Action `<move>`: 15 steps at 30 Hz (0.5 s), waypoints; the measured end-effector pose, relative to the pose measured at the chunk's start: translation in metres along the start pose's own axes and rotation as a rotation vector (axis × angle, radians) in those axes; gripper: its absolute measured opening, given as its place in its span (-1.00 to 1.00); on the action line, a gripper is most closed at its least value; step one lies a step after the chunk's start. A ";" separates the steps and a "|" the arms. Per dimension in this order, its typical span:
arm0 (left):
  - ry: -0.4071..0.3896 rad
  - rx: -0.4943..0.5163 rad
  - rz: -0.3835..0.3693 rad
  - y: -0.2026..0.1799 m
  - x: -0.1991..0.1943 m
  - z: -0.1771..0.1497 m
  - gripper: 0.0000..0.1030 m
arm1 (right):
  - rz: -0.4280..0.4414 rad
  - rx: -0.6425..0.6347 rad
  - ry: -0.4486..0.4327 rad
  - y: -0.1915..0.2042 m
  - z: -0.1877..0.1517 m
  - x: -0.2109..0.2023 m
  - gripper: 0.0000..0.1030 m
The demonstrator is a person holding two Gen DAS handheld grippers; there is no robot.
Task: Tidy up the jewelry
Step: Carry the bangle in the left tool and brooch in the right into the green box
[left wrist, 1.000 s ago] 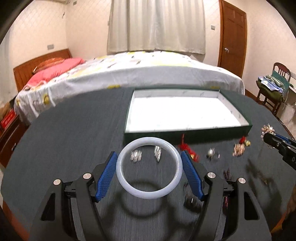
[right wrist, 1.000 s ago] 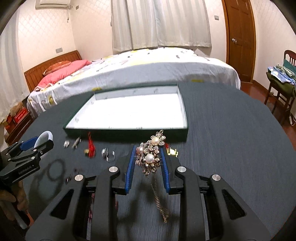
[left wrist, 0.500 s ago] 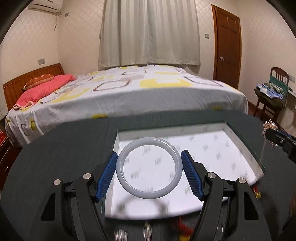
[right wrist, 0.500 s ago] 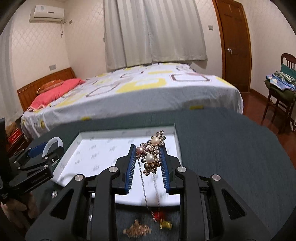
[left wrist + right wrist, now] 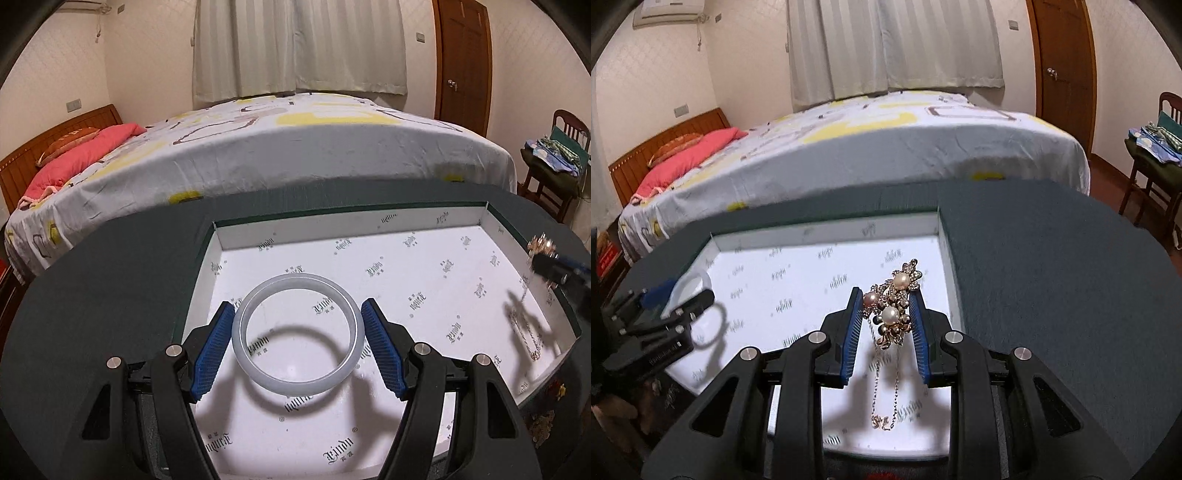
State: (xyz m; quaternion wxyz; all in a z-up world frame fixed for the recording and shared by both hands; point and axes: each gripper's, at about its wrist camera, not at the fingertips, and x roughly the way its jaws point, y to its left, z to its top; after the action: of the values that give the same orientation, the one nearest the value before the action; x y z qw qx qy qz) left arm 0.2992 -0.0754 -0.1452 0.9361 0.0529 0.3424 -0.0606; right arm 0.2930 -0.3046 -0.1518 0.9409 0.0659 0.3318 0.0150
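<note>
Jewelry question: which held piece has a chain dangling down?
The pearl brooch in the right gripper; the left gripper holds a plain white bangle.

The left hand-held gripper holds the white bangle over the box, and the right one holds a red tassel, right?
Not quite. The right hand-held gripper holds a pearl brooch with a dangling chain, not a red tassel, as the right wrist view shows. The left hand-held gripper does hold the white bangle over the box.

Left gripper (image 5: 297,349): matte black moulded plastic arms, ribbed blue rubber pads (image 5: 210,352), round silver screw heads at the joints. Right gripper (image 5: 884,332): identical black frame, blue ribbed pads (image 5: 849,336), silver screws.
</note>
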 end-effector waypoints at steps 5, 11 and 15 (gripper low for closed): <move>-0.049 -0.014 -0.004 0.003 -0.011 0.015 0.33 | 0.024 -0.003 -0.069 0.006 0.023 -0.022 -0.51; -0.084 -0.022 -0.007 0.002 -0.022 0.027 0.33 | 0.044 -0.016 -0.115 0.015 0.036 -0.037 -0.51; -0.069 -0.011 -0.008 -0.001 -0.017 0.023 0.33 | 0.040 -0.004 -0.088 0.013 0.034 -0.032 -0.51</move>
State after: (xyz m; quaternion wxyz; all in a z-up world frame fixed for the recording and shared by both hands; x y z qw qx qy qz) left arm 0.3005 -0.0786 -0.1163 0.9474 0.0443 0.3104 -0.0640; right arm 0.2898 -0.2980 -0.1039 0.9543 0.0711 0.2885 0.0315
